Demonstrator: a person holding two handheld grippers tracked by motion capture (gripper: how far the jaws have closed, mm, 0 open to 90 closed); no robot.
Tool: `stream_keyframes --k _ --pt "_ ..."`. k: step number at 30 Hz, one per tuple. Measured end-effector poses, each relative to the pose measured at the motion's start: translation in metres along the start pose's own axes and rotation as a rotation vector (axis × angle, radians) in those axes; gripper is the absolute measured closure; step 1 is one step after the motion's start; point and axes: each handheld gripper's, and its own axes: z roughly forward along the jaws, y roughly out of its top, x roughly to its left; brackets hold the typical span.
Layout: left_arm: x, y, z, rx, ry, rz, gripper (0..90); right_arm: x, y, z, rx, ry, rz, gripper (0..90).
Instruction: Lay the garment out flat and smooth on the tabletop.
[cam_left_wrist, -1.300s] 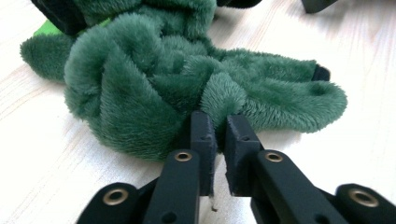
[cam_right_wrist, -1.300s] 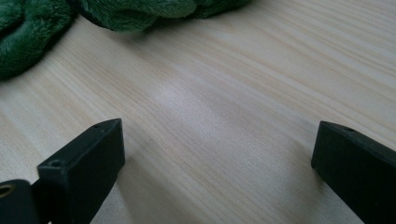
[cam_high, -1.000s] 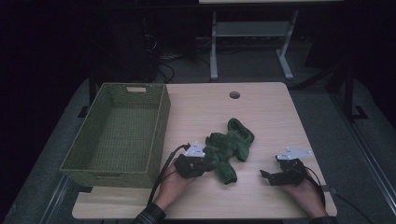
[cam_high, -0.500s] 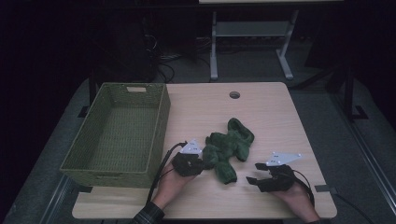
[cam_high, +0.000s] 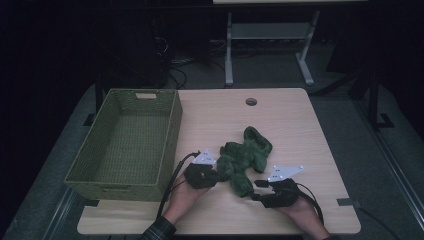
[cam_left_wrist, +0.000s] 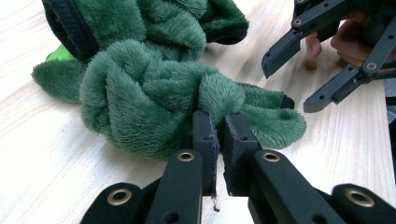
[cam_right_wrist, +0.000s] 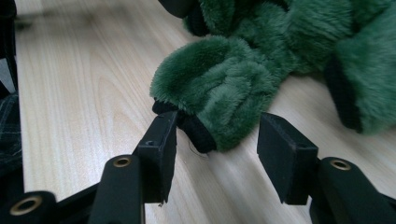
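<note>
From the high view, a crumpled dark green plush garment (cam_high: 245, 159) lay on the pale wooden table (cam_high: 295, 125), right of a woven green basket (cam_high: 125, 145). In the left gripper view, the left gripper (cam_left_wrist: 218, 135) pinched a fold of it. In the right gripper view, the right gripper (cam_right_wrist: 217, 140), jaws half-spread and just closing, straddled its black-trimmed end, the left pad touching.

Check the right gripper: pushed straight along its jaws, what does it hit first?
Most likely the black-trimmed end of the green fleece garment, already between the half-open jaws of the right gripper, which have just been closing. Depth unclear.
</note>
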Motion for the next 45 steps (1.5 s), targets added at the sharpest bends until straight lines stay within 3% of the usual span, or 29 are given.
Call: stream_keyframes --k 2,7,10,16,24,26,45 --pt "0.0 0.0 0.0 -0.001 -0.001 0.0 84.5 0.0 0.0 0.002 0.003 0.003 -0.011 49.9" --pt "0.0 0.0 -0.001 -0.006 -0.001 -0.002 84.6 0.0 0.0 0.009 0.041 -0.018 -0.043 73.3" --pt "0.0 0.001 -0.002 -0.009 -0.002 -0.003 84.6 -0.002 0.0 0.007 0.039 -0.021 -0.041 80.2" --pt "0.0 0.004 -0.009 -0.029 -0.003 -0.018 84.8 -0.006 0.001 -0.001 0.036 -0.02 -0.031 81.6" --pt "0.0 0.009 -0.024 -0.064 0.004 -0.041 85.1 -0.026 -0.001 -0.03 -0.011 -0.03 -0.005 81.8" --pt "-0.001 0.009 -0.028 -0.072 0.006 -0.055 85.1 -0.034 -0.004 -0.042 -0.024 -0.052 0.011 81.8" --pt "-0.008 -0.003 -0.034 -0.023 -0.007 -0.111 85.5 -0.066 -0.031 -0.109 -0.099 -0.17 0.087 83.7"
